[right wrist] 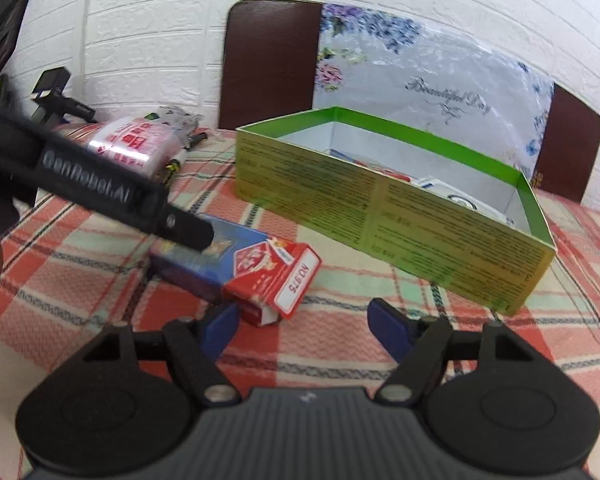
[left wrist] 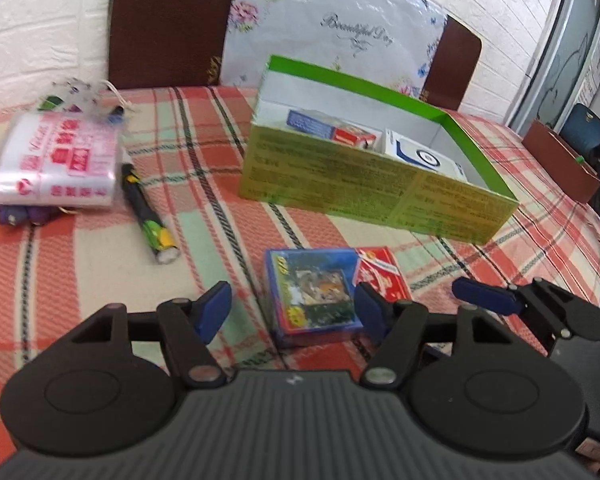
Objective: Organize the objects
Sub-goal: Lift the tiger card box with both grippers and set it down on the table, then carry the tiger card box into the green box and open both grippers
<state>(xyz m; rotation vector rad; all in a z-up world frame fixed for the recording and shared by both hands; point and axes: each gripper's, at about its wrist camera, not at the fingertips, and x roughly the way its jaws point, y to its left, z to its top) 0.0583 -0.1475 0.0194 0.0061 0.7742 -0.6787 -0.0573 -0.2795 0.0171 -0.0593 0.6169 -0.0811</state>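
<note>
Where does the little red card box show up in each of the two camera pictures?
Left wrist view: the red card box lies low and right of centre, tucked behind the blue card box.
Right wrist view: it sits centre-left, its white price label facing the camera.
Shared landmark: the open green box stands behind it in both.

Woven checked tablecloth (left wrist: 100,280), rough and matt; green box (left wrist: 364,196) of matt cardboard; blue card pack (left wrist: 314,292) glossy, film-wrapped
</note>
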